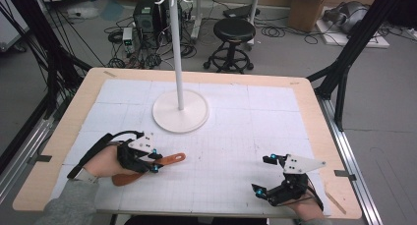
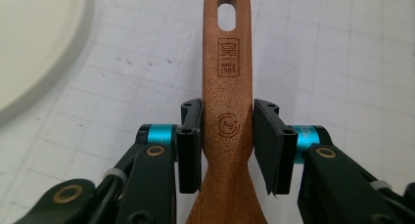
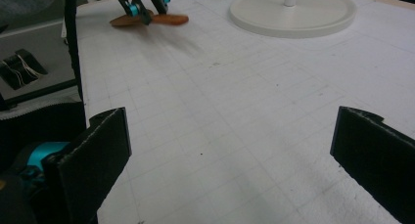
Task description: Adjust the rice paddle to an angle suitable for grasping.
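Because the wooden spatula (image 2: pixel 227 111) lies flat on the white gridded mat (image 1: pixel 236 136), I hold my left gripper (image 1: pixel 153 160) low and level, its jaws closed on the narrow neck of the handle, pads pressing both edges. The blade end points back toward my left hand (image 1: pixel 105 162); the handle's hanging hole points away, toward the round base of the white rack (image 1: pixel 180 112). That base sits near the handle tip, so room ahead is limited; the mat to the right lies open. My right gripper (image 1: pixel 265 175) rests well apart near the table's (image 1: pixel 314 112) front right corner, jaws wide and holding nothing.
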`<action>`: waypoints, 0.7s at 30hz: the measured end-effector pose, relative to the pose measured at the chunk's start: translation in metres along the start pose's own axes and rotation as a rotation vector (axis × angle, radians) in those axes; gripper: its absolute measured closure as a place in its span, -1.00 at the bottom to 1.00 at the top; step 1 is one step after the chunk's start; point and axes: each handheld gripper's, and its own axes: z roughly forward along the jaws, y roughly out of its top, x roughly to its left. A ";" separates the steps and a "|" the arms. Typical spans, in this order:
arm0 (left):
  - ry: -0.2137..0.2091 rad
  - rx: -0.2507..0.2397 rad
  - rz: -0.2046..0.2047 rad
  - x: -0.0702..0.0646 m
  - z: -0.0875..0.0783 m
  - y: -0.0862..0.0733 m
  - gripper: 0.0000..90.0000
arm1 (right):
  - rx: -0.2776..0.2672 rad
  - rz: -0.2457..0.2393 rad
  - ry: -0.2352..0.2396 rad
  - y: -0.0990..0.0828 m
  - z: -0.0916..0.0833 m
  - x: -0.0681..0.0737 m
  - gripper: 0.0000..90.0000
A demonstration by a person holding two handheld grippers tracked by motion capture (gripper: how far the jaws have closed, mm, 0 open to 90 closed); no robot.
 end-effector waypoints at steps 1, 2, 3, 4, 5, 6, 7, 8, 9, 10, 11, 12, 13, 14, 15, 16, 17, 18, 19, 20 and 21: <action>0.005 -0.025 -0.003 0.000 -0.005 0.000 0.44 | 0.002 0.002 0.000 0.000 0.000 0.000 -1.00; 0.006 -0.043 -0.005 0.000 -0.008 0.000 0.44 | 0.002 0.002 -0.002 0.000 0.000 0.000 -1.00; 0.008 -0.060 -0.011 -0.001 -0.013 0.001 0.44 | 0.003 0.003 0.001 0.000 0.001 0.000 -1.00; 0.010 -0.081 -0.015 0.000 -0.018 0.001 0.44 | 0.004 0.002 0.003 0.000 0.001 0.000 -1.00; 0.015 -0.095 -0.017 0.000 -0.022 0.001 0.44 | 0.004 -0.001 0.003 0.000 0.001 0.000 -1.00; 0.019 -0.108 -0.020 -0.001 -0.025 0.000 0.44 | 0.003 0.000 0.002 0.001 0.001 0.000 -1.00; 0.023 -0.115 -0.022 -0.001 -0.027 0.000 0.44 | 0.002 0.000 0.003 0.001 0.001 0.000 -1.00; 0.029 -0.128 -0.027 0.000 -0.029 0.000 0.44 | 0.003 0.003 0.003 0.001 0.001 0.000 -1.00; 0.035 -0.135 -0.032 0.000 -0.032 0.000 0.44 | 0.003 0.003 0.003 0.001 0.001 0.000 -1.00; 0.040 -0.147 -0.038 0.000 -0.033 0.000 0.44 | 0.001 -0.003 0.001 0.001 0.001 -0.001 -1.00; 0.047 -0.151 -0.036 0.000 -0.035 0.000 0.44 | 0.003 0.003 0.005 0.001 0.001 0.000 -1.00; 0.049 -0.161 -0.041 0.000 -0.037 0.000 0.45 | 0.000 0.001 0.002 0.001 0.001 -0.001 -1.00; 0.053 -0.180 -0.049 0.000 -0.040 0.000 0.44 | -0.002 -0.001 0.002 0.001 0.001 -0.001 -1.00; 0.056 -0.190 -0.050 0.000 -0.043 0.000 0.44 | -0.003 0.000 0.004 0.001 0.001 -0.001 -1.00; 0.063 -0.197 -0.051 0.000 -0.045 0.001 0.45 | -0.003 0.001 0.004 0.001 0.001 -0.001 -1.00; 0.069 -0.203 -0.057 -0.001 -0.046 0.001 0.44 | -0.003 0.001 0.003 0.001 0.001 -0.001 -1.00; 0.080 -0.200 -0.051 -0.002 -0.048 0.002 0.44 | -0.003 0.001 0.004 0.001 0.001 -0.001 -1.00; 0.087 -0.203 -0.047 -0.003 -0.050 0.004 0.44 | 0.000 0.000 0.003 0.001 0.001 -0.001 -1.00; 0.092 -0.205 -0.043 -0.003 -0.051 0.005 0.44 | 0.002 0.002 0.004 0.001 0.002 -0.001 -1.00; 0.097 -0.216 -0.040 -0.005 -0.053 0.006 0.44 | 0.002 0.003 0.005 0.001 0.002 -0.001 -1.00; 0.100 -0.223 -0.034 -0.006 -0.054 0.008 0.44 | 0.003 0.003 0.005 0.001 0.002 -0.001 -1.00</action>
